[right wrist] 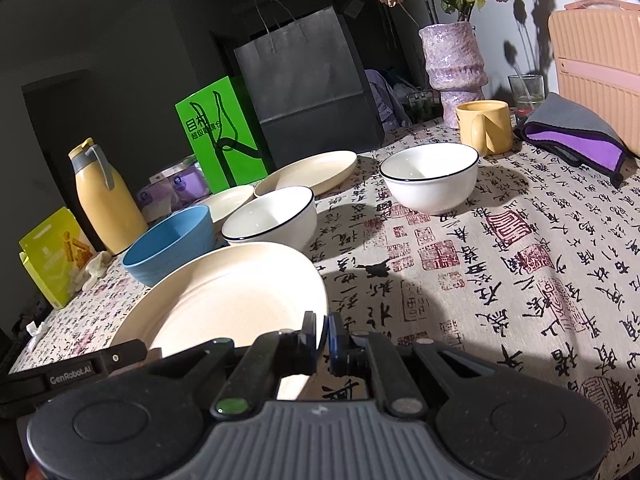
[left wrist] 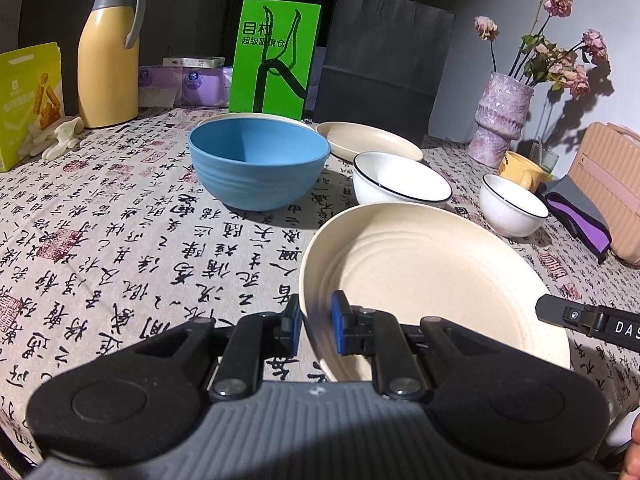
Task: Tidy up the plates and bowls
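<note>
A cream ridged plate point(left wrist: 432, 272) is held by its rim from both sides. My left gripper point(left wrist: 316, 324) is shut on the plate's left rim, with blue pads on either side of the edge. My right gripper point(right wrist: 322, 336) is shut on the right rim of the same plate point(right wrist: 224, 300). Whether the plate's underside touches the cloth I cannot tell. Behind it stand a blue bowl point(left wrist: 260, 160), a white bowl with a dark rim point(left wrist: 400, 180) and a second such bowl point(left wrist: 512, 208). Two more cream plates point(left wrist: 368, 140) point(right wrist: 228, 204) lie farther back.
Along the back of the patterned tablecloth point(left wrist: 120, 240) stand a yellow thermos point(left wrist: 108, 60), a green bag point(left wrist: 276, 56), a dark paper bag point(left wrist: 384, 60) and a vase of flowers point(left wrist: 500, 120). A yellow mug point(right wrist: 484, 126), a purple-grey cloth point(right wrist: 576, 136) and a pink case point(right wrist: 600, 64) are at the right.
</note>
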The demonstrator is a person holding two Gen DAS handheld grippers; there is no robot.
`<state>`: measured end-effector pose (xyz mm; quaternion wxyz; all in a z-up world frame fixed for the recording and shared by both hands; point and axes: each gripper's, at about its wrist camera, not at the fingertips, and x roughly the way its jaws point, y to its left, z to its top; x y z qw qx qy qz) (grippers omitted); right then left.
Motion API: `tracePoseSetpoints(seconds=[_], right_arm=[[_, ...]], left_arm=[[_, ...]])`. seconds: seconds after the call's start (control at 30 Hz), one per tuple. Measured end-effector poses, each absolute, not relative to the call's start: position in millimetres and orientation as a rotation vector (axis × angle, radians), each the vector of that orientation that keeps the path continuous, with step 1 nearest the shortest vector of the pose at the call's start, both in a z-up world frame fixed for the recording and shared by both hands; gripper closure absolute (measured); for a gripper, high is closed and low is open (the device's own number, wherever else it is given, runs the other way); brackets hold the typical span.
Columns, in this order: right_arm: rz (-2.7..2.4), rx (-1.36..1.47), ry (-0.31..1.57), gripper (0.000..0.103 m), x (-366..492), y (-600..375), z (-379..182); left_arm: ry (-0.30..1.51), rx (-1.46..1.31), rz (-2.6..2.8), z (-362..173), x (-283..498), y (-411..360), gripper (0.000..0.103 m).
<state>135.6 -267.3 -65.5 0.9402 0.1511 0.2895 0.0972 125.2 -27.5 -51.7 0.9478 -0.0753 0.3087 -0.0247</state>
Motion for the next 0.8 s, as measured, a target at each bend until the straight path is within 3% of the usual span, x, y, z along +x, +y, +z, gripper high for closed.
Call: tracePoseSetpoints(seconds=[0.8], right_arm=[[0.171,0.304,0.634,0.097,136.9,-272.5,-81.1]], left_arm=[[0.673,-0.117,-0.064,-67.2,130.0,-38.9,0.087]])
